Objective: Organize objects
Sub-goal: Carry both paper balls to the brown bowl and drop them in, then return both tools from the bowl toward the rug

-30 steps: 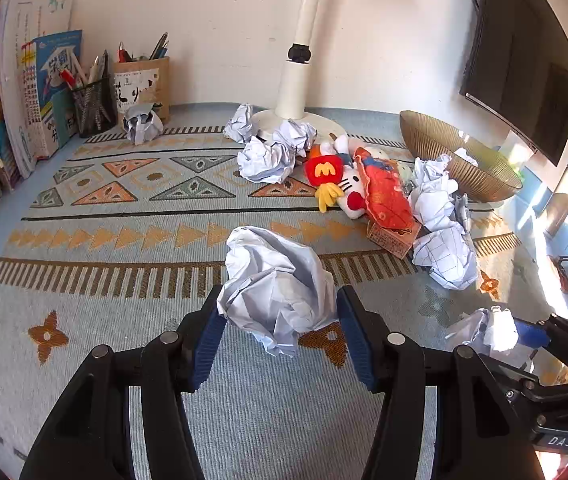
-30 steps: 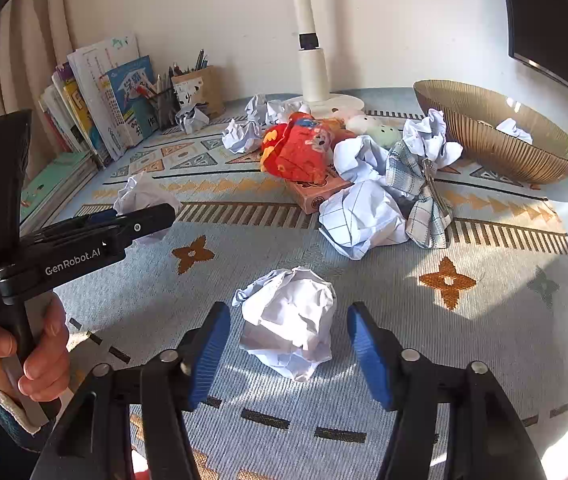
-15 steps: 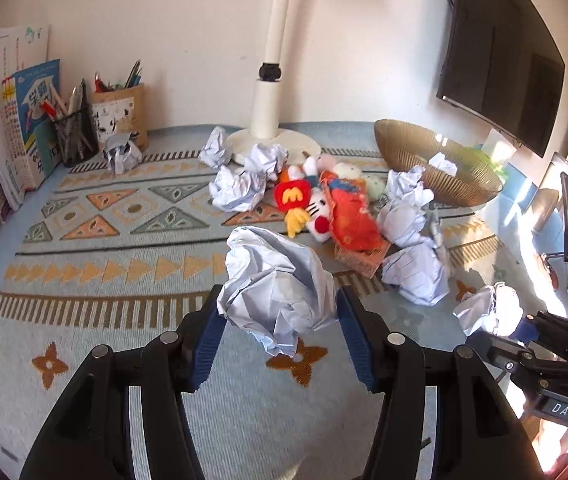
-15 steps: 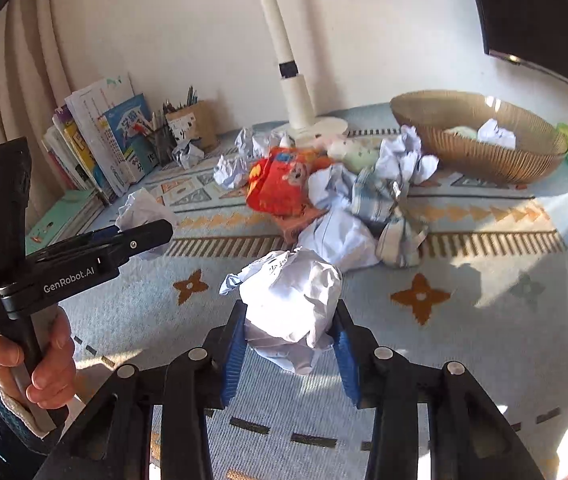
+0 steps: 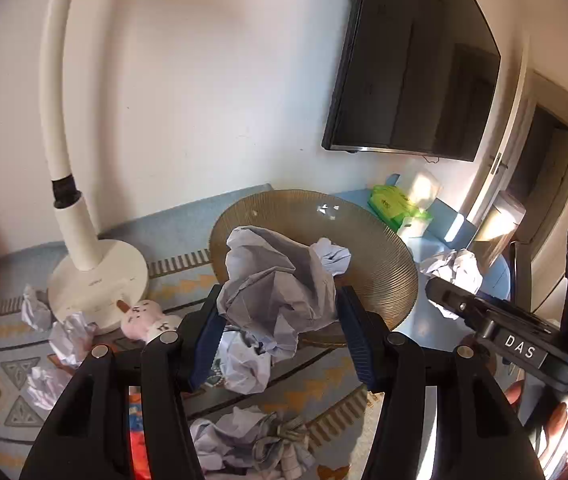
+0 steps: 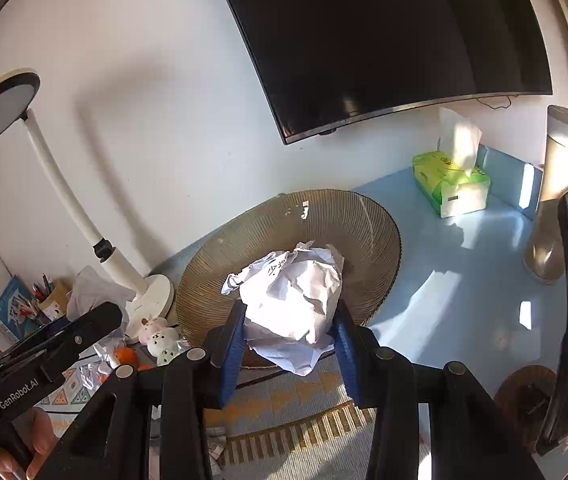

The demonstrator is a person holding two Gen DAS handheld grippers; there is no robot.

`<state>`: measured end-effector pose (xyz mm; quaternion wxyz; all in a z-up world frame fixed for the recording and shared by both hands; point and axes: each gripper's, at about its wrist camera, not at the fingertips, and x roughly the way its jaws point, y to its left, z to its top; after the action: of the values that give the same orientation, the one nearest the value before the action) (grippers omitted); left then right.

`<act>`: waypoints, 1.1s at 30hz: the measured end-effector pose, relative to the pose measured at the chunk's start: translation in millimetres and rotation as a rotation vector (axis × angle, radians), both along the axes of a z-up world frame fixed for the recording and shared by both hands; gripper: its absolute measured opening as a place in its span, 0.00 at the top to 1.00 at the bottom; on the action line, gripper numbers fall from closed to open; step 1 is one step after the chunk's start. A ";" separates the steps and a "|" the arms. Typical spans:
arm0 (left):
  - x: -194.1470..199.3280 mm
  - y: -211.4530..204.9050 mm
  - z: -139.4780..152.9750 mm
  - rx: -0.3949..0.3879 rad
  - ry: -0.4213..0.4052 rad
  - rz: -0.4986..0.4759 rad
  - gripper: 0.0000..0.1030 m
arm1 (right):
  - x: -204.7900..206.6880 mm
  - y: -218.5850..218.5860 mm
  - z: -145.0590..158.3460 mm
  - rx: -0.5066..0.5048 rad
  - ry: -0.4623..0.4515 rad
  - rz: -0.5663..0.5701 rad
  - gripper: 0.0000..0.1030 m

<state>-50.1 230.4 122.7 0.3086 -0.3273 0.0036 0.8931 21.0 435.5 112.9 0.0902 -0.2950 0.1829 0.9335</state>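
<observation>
Both grippers, left (image 5: 279,334) and right (image 6: 290,342), clamp 1 paper ball (image 5: 271,296) (image 6: 296,300) each over the basket (image 6: 372,232).

Hard sunlight from the right, blown-out patches on the blue worktop (image 6: 464,280) and tissue box (image 6: 450,184). Lamp (image 6: 71,208) casts soft wall shadow. Heavy fisheye bending, dark vignetted corners, slight blur.

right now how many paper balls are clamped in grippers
2: a shaded paper ball in the left gripper and a sunlit paper ball in the right gripper, both in front of the woven bowl. Neither gripper hides another.
</observation>
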 end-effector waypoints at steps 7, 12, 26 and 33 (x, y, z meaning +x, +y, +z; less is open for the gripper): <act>-17.5 20.3 -15.2 0.030 0.018 -0.023 0.01 | -11.6 11.0 -8.1 0.026 -0.025 -0.021 0.44; -0.2 -26.4 -5.6 0.069 0.015 0.002 0.01 | 14.4 -12.3 -5.7 0.024 -0.012 0.029 0.43; 116.4 -207.7 -21.6 -0.006 0.131 0.412 0.01 | 72.3 -157.8 -36.8 0.136 0.090 0.342 0.37; 88.2 -245.1 -99.6 -0.061 -0.016 0.546 0.01 | 61.2 -176.4 -76.8 0.223 0.038 0.407 0.34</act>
<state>38.0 -14.7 23.1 0.0466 -0.3325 -0.0605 0.9400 82.2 259.1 36.1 -0.0715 -0.2962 0.0171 0.9523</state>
